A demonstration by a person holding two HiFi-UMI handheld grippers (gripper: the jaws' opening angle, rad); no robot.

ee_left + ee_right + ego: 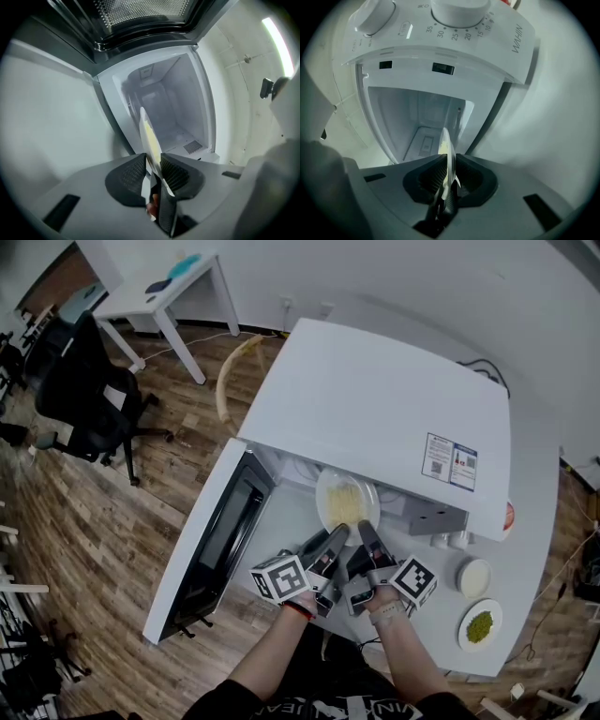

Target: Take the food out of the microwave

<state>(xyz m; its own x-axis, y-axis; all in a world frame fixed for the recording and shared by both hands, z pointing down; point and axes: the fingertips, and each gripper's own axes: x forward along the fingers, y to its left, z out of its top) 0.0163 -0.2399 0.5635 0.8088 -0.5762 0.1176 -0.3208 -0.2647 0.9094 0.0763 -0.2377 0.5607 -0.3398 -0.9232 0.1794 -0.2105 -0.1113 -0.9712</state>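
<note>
Left tongs and right tongs straddle plate rim at microwave mouth.

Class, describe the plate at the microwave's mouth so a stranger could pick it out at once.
Find the white microwave, its door open. In its mouth lies a plate, near rim between the jaws of the left gripper and right gripper. It holds pale yellow food, unlike the dish of green food on the table.

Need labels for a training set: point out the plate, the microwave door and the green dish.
plate (322, 495): head view, on its left rim.
microwave door (220, 535): head view, on the dark window.
green dish (494, 615): head view, on its upper right rim.
</note>
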